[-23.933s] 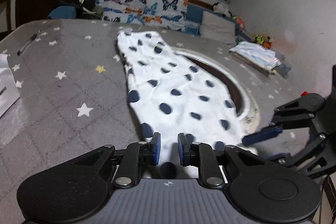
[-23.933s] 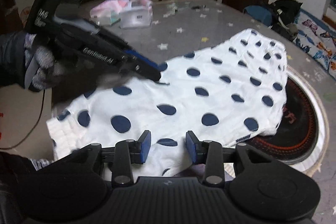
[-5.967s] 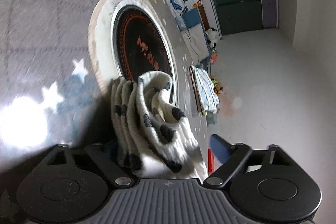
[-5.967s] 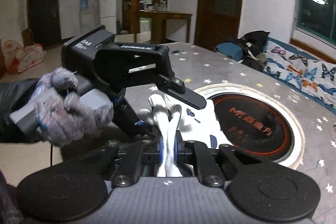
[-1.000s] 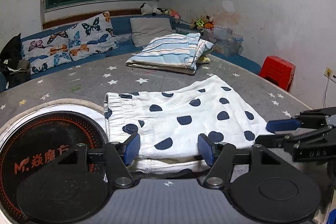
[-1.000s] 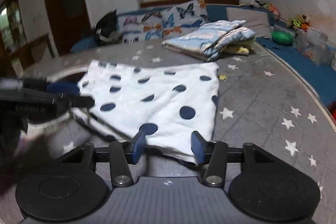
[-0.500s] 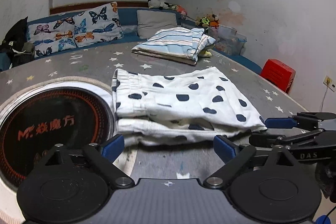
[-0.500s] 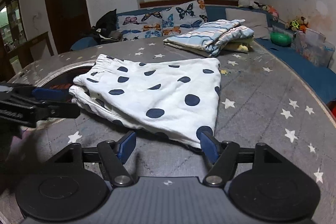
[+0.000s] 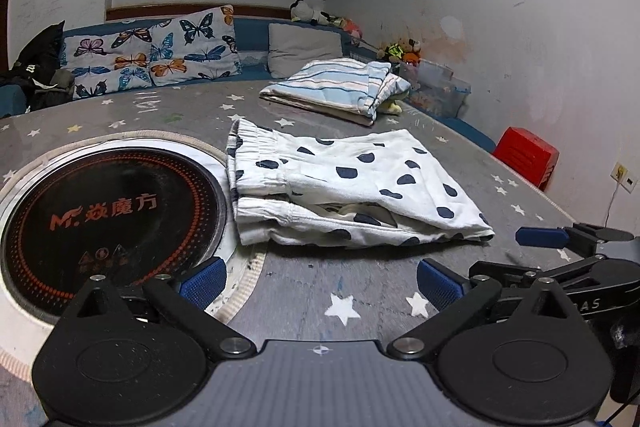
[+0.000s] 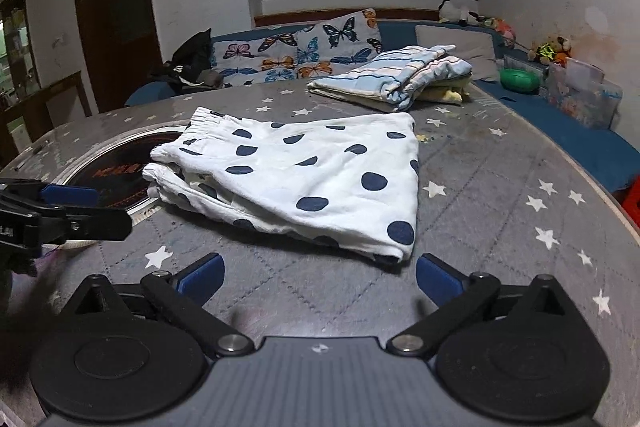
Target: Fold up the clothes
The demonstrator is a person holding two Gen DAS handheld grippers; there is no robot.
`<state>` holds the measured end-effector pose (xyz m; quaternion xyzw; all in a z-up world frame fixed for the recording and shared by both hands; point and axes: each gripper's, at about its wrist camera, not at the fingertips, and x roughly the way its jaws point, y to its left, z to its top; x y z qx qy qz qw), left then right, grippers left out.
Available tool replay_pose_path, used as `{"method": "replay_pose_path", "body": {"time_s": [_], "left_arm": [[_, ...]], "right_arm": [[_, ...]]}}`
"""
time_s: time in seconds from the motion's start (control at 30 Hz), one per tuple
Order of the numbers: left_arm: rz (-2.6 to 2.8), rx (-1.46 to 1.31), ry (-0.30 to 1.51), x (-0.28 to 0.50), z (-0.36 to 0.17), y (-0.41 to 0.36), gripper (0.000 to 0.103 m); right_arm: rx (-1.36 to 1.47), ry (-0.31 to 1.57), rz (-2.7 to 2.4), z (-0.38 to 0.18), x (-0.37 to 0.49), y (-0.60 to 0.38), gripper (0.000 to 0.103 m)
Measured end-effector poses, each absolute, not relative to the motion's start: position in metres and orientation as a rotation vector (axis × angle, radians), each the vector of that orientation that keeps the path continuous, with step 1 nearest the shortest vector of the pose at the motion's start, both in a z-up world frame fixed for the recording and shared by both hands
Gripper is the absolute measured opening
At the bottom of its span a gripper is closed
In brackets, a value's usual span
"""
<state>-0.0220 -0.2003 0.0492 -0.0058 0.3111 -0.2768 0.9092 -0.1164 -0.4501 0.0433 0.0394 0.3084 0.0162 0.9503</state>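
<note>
White shorts with dark blue dots (image 9: 352, 183) (image 10: 304, 171) lie folded flat on the grey star-patterned table (image 9: 360, 291), their waistband beside the round hob. My left gripper (image 9: 320, 283) hovers just short of the near edge of the shorts; its jaws are opening wide and hold nothing. My right gripper (image 10: 319, 279) sits in front of the hem corner, its jaws also opening, with only bare table between them. Each gripper shows in the other's view: the right gripper (image 9: 500, 253) at the right edge, the left gripper (image 10: 112, 209) at the left edge.
A black round induction hob (image 9: 108, 215) (image 10: 116, 171) is set into the table left of the shorts. A folded striped cloth (image 9: 336, 87) (image 10: 392, 75) lies at the far side. Behind are a sofa with butterfly cushions (image 9: 152, 55) and a red stool (image 9: 526, 155).
Both grippers have spread their jaws wide and drawn back from the shorts' near edge. The shorts now lie free on the table, clear of both pairs of fingers.
</note>
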Motion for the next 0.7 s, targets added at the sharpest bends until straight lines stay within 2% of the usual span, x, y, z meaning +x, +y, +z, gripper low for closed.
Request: {"method": "replay_pose_path", "body": {"time_s": [0.7], "left_arm": [[-0.537,-0.041,0.633,-0.050,0.049,-0.181,0.103]], "right_arm": [[0.170,0.627,-0.094,0.037,-0.142,-0.435,0.103]]}}
